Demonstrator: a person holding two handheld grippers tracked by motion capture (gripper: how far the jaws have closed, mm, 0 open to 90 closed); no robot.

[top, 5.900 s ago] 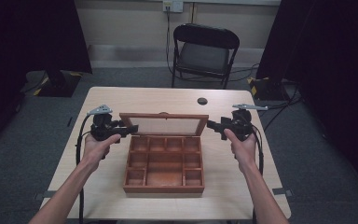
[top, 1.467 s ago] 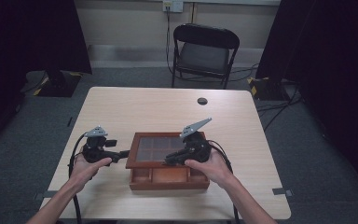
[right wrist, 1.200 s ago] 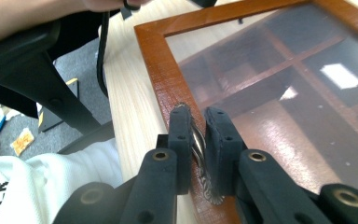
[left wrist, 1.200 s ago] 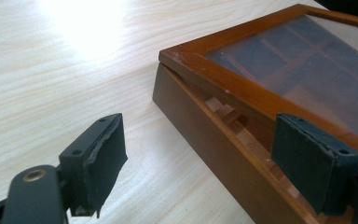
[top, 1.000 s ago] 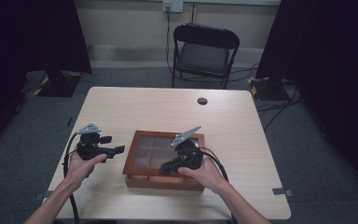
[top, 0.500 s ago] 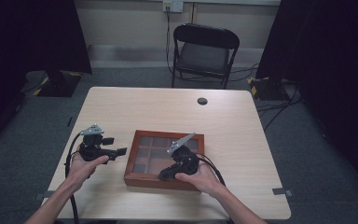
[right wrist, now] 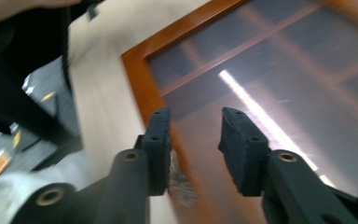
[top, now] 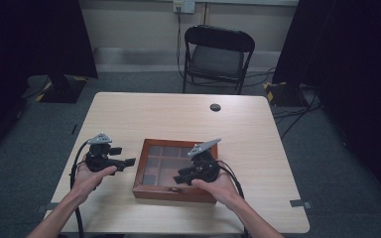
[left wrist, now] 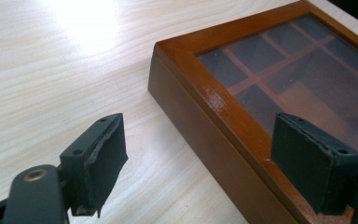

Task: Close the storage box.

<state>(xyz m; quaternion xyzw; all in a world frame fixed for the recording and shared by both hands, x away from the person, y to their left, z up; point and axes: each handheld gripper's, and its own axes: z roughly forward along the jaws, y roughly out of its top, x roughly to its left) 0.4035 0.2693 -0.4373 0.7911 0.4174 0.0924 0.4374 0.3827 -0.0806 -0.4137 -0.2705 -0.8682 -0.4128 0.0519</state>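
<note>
Wooden box (top: 174, 170), glass lid now down where it stood raised, near your table edge: your right gripper (top: 184, 177) has just parted its jaws above it, empty; left gripper (top: 128, 161) wide, empty—closing looks done

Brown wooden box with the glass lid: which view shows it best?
The high view: the whole brown wooden box with the glass lid sits closed on the light wooden table, all four edges visible. The left gripper view gives a near corner and side wall; the right gripper view gives blurred lid panes.
</note>
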